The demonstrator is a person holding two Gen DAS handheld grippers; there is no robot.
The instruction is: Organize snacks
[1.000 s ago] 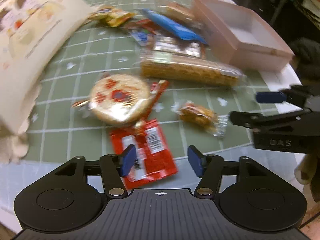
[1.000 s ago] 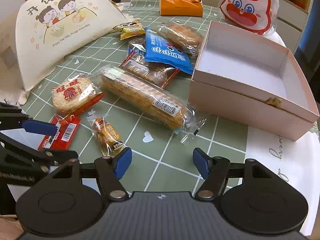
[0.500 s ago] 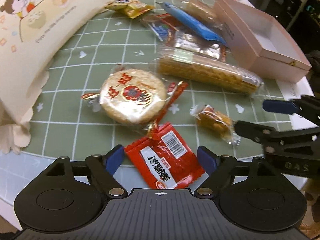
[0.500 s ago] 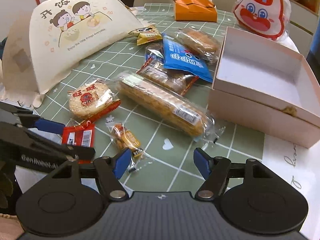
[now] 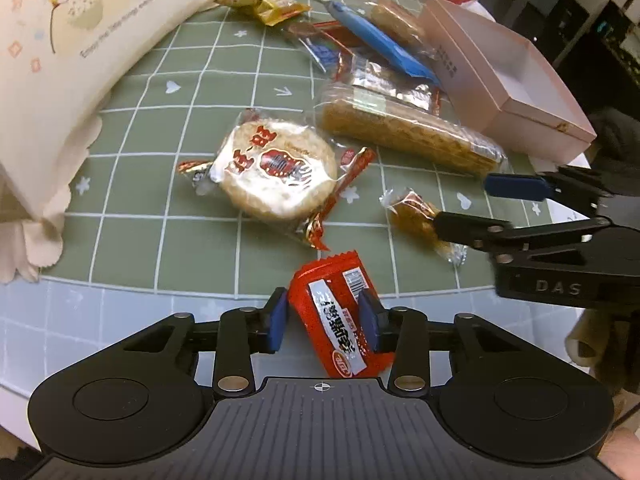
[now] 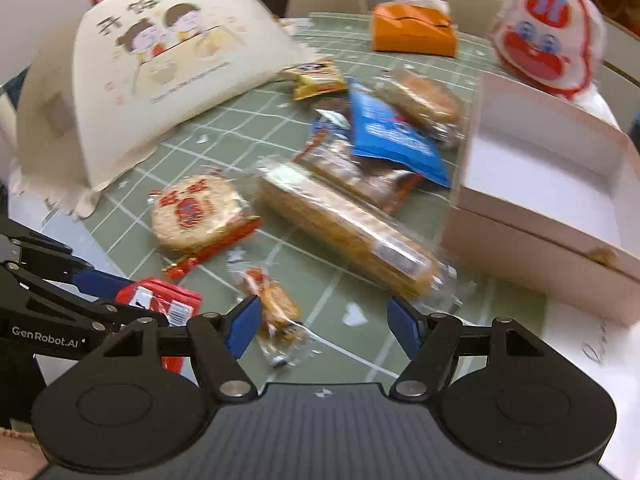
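Even indoor light; right view motion-blurred, fisheye-bent edges

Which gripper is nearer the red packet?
Left. The left gripper has just closed its jaws around the red packet; the right gripper hovers open over a small candy beside it.

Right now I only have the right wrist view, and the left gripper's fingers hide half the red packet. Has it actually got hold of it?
Observer: Yes. In the left wrist view the left gripper has just been closing its jaws, and both blue pads press the red packet at its sides.
Operator: Is my right gripper gripping the small amber sweet?
Observer: No. Seen side-on, the right gripper is open; one finger crosses the sweet at its end, the other sits apart, nearer the long biscuit pack.
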